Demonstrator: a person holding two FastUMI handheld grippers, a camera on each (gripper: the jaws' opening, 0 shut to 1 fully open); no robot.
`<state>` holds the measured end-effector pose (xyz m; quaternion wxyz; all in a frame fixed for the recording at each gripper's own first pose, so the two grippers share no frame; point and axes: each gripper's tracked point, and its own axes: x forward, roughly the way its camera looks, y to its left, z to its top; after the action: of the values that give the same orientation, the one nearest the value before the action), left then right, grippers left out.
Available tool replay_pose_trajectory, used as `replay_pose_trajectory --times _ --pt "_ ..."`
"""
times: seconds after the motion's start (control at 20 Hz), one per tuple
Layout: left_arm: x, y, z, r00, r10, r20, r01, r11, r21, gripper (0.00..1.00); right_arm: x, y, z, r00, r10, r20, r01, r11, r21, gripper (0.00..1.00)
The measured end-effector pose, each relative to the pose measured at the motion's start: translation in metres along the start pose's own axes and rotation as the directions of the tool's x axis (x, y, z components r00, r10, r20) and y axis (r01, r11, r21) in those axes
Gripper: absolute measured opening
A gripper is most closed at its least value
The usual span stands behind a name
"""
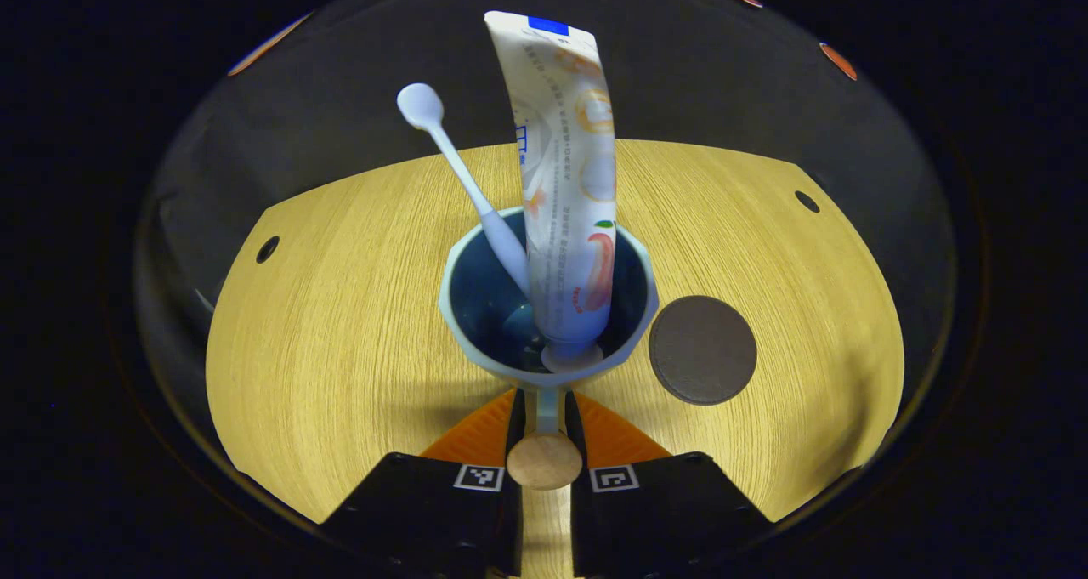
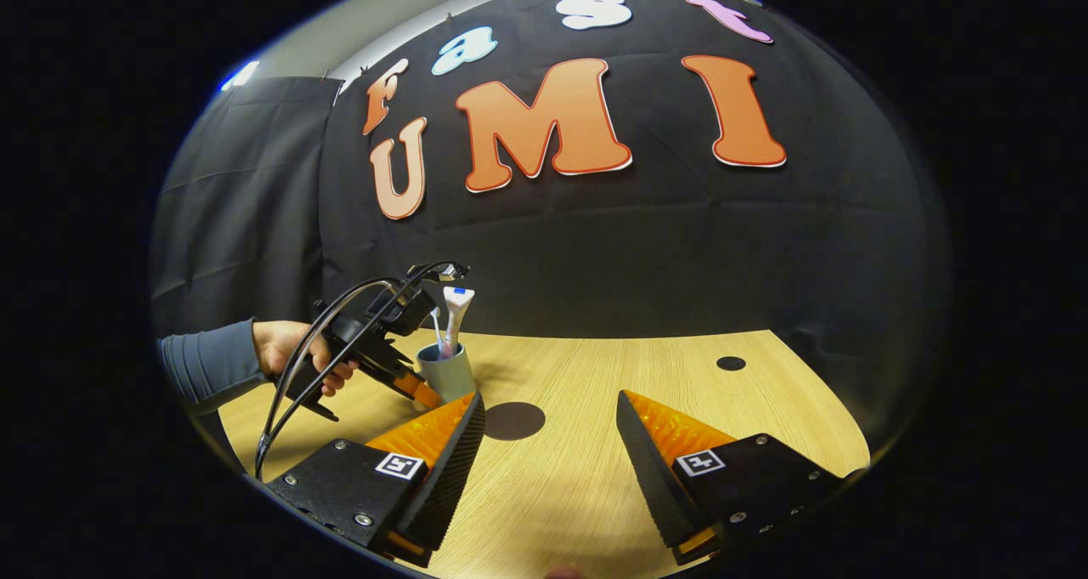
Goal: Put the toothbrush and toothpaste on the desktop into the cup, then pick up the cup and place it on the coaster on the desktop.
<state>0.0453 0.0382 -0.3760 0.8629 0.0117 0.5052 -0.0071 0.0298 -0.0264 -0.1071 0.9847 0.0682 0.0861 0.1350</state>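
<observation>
In the left gripper view, at the bottom centre, the left claw (image 1: 544, 430) was narrow, its two fingers pressed on the thin handle (image 1: 545, 411) of the cup (image 1: 548, 294), with a round wooden knob (image 1: 544, 461) between them lower down. The cup stood at the middle of the frame on the worktop (image 1: 340, 324). Inside it, the toothbrush (image 1: 463, 179) leaned to the upper left and the toothpaste (image 1: 565, 179) stood almost upright, tall over the rim. The dark round coaster (image 1: 702, 350) lay just beside the cup, to the right of it in the frame, apart from it.

In the right gripper view, the right claw (image 2: 551, 430) was wide and held nothing, low over the worktop; farther off at the left, a hand (image 2: 293, 354) held the other gripper against the cup.

I judge that filling was finished and moving the cup was in hand. To do it well, the lift should be low and level, because the tall tube could tip the cup. The short move toward the coaster should be slow, and the cup should be set flat in its centre before the fingers loosen.
</observation>
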Motion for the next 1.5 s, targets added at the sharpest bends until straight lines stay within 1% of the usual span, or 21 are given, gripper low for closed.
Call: replay_pose_trajectory --times 0.1,0.15,0.3,0.6,0.85,1.15,1.3,1.4,1.5 --pt "0.001 -0.002 0.001 1.0 -0.01 0.014 0.01 1.0 -0.005 0.24 -0.001 0.0 0.001 1.0 -0.003 0.0 0.003 1.0 -0.003 0.93" --pt "0.001 -0.002 0.002 1.0 -0.013 0.022 0.013 1.0 -0.002 0.22 -0.001 0.0 0.001 1.0 -0.005 0.002 0.005 1.0 -0.005 0.93" --pt "0.004 0.0 0.003 0.999 -0.021 0.043 0.021 1.0 0.016 0.22 -0.002 0.002 0.001 1.0 -0.003 0.0 0.003 1.0 0.005 0.93" --pt "0.01 0.004 0.005 0.996 -0.07 0.063 0.066 0.996 0.058 0.22 -0.01 0.002 0.003 1.0 -0.013 0.006 0.013 1.0 -0.025 0.92" --pt "0.011 0.008 0.002 0.993 -0.114 0.044 0.109 0.989 0.099 0.22 -0.017 -0.002 0.003 1.0 -0.022 0.013 0.022 0.999 -0.03 0.93" --pt "0.01 0.011 -0.002 0.992 -0.129 0.009 0.127 0.986 0.111 0.22 -0.022 -0.008 -0.001 1.0 -0.029 0.006 0.029 0.999 -0.021 0.93" --pt "0.006 0.012 0.0 0.992 -0.124 -0.009 0.124 0.987 0.102 0.22 -0.022 -0.007 -0.003 1.0 -0.023 0.004 0.023 1.0 -0.01 0.93" --pt "0.006 0.01 -0.002 0.991 -0.135 -0.013 0.136 0.984 0.116 0.22 -0.022 -0.003 -0.006 1.0 -0.015 0.0 0.015 1.0 -0.01 0.93" --pt "0.004 0.012 -0.003 0.988 -0.155 0.018 0.151 0.98 0.126 0.28 -0.022 0.002 -0.005 1.0 -0.008 0.006 0.008 1.0 -0.014 0.93"
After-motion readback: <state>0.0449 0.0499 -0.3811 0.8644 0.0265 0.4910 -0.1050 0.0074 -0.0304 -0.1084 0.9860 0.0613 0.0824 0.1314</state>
